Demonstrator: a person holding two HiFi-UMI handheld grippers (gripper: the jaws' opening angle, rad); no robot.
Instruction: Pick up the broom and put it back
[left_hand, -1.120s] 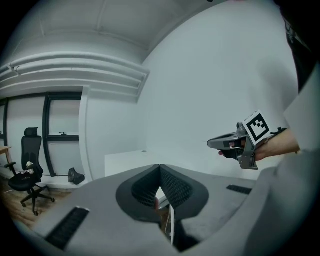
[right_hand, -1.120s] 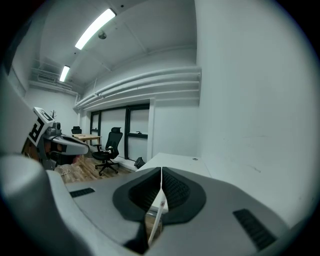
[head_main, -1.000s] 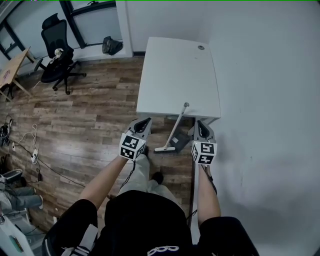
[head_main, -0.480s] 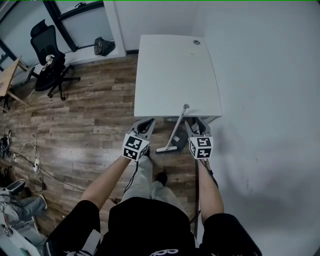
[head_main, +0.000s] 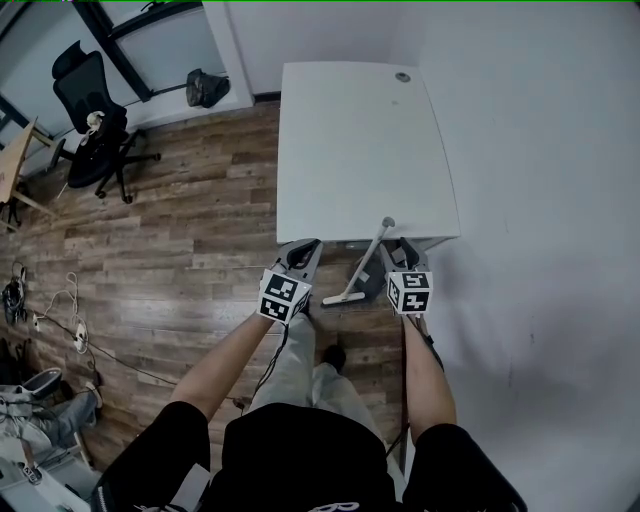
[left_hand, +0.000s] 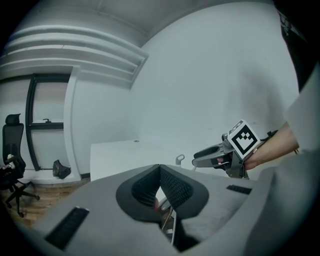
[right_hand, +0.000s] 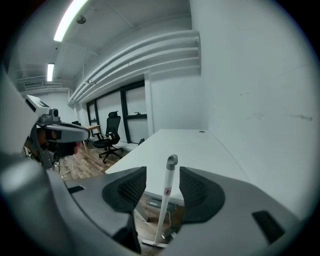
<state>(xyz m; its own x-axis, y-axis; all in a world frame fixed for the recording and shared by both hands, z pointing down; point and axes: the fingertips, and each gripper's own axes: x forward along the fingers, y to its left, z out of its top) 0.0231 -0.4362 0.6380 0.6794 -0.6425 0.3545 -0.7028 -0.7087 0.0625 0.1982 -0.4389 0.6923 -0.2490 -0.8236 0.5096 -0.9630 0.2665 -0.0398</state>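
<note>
broom (right_hand: 165, 200), likely light and stiff with a slick thin handle, best pinched near the top between just-opened jaws of right gripper (right_hand: 162, 182), not yet touching; left gripper (left_hand: 160, 172) closed, empty.

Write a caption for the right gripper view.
Right gripper, jaws just opened, with the broom handle showing between them, untouched; white table behind.

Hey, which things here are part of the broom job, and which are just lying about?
Job: broom, propped against the white table; right gripper, open, aimed at its handle.
Just lying about: black office chair, black bag by the wall, cables on the floor.
</note>
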